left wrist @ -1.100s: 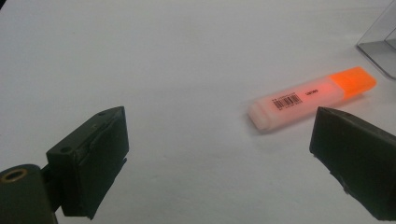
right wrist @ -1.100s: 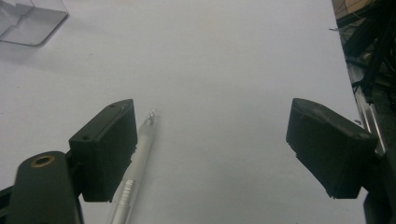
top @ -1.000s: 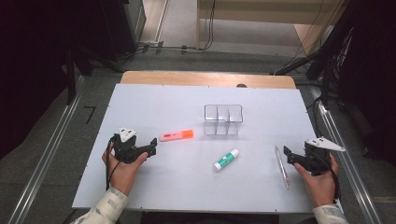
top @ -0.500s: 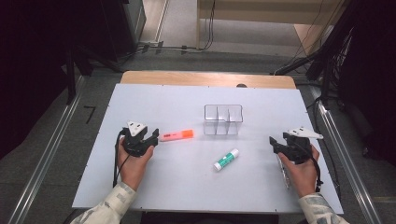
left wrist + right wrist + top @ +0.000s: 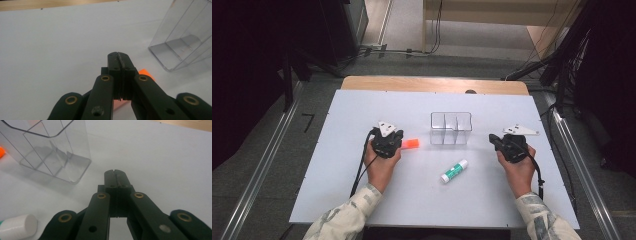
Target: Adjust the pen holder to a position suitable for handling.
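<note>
My left gripper [image 5: 393, 139] hovers over the left end of an orange highlighter [image 5: 411, 144], covering most of it. Its jaws have just been closing and now meet with nothing between them [image 5: 118, 53]; the highlighter's orange tip [image 5: 146, 74] lies on the table below them. My right gripper [image 5: 493, 138] is right of a clear three-compartment box [image 5: 451, 128]. Its jaws have also just been closing and are shut and empty [image 5: 115, 171], pointing past the box's corner [image 5: 55, 152]. A white and green glue stick [image 5: 454, 171] lies between the hands.
The white tabletop [image 5: 337, 180] has a wooden strip [image 5: 432, 85] along its far edge. The clear box [image 5: 185, 42] is empty. The glue stick's white cap [image 5: 18, 226] lies low and to the left of the right jaws. Cables trail back from both grippers along the forearms.
Both hands have moved inward toward the clear box, and both pairs of jaws went from open to shut. The left gripper now covers the highlighter's left part; the right hand covers the pen.
</note>
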The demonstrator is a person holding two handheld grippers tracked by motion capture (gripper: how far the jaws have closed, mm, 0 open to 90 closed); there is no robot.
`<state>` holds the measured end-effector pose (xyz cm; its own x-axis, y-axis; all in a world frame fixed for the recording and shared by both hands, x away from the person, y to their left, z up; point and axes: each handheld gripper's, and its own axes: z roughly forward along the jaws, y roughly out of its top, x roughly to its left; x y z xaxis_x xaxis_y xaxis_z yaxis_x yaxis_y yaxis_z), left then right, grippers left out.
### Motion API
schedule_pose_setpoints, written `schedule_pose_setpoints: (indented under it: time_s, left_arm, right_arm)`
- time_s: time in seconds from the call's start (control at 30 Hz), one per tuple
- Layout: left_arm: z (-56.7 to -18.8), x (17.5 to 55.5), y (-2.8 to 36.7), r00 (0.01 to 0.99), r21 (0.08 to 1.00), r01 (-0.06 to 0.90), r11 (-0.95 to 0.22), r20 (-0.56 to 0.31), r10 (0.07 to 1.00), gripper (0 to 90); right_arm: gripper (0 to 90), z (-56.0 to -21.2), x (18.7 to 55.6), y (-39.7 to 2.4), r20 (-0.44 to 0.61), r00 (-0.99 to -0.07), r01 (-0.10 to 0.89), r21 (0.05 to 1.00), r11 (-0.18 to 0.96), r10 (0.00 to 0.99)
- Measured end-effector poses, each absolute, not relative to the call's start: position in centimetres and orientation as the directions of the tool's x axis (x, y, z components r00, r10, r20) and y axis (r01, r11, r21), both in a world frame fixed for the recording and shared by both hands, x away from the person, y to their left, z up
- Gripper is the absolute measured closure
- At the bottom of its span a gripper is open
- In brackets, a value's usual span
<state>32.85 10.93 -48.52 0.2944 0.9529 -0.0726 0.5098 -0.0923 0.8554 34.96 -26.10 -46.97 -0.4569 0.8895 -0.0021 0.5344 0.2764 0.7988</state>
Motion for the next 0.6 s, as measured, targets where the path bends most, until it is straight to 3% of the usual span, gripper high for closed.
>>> schedule_pose_setpoints:
  time_s: [0.6]
  left_arm:
    - [-49.2, 35.5, 5.5, 0.370, 0.877, 0.455, -0.152, -0.030, 0.929, 90.0]
  right_arm:
    - [87.8, -47.4, 37.4, -21.7, 0.023, -0.522, 0.513, 0.807, 0.292, 0.853]
